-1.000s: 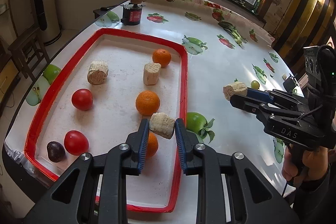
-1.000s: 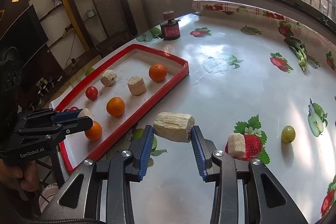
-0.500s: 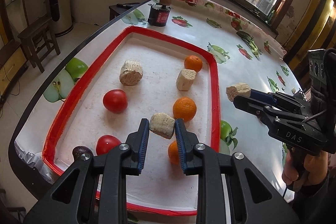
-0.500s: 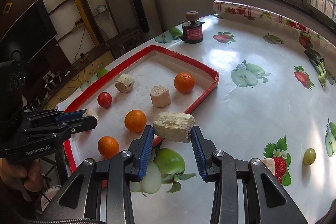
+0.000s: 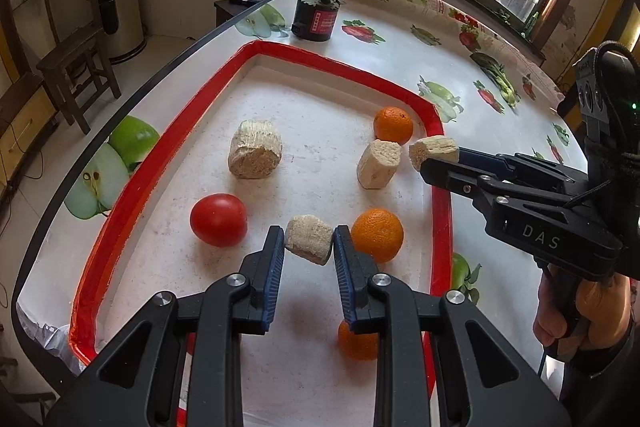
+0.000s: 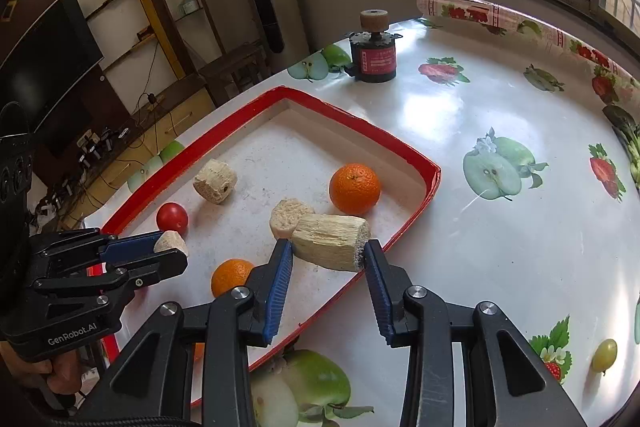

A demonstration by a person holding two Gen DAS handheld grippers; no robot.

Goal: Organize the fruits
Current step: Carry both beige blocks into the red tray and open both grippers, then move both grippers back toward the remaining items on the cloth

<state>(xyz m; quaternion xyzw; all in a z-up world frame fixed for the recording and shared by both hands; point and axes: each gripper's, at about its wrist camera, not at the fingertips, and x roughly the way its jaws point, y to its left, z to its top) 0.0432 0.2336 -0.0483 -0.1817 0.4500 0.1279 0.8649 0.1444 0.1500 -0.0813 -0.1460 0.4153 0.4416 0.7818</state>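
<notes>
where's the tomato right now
The tomato lies in the red tray, on the left in the left wrist view, just left of the chunk held by the left hand-held gripper.

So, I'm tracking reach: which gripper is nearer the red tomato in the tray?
Left. The left gripper hangs just beside the tomato; the right gripper is over the tray's opposite rim.

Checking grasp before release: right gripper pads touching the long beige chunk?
Touching. In the right wrist view, both pads of the right gripper press the ends of the long chunk, which hangs above the tray with no gap showing.
</notes>
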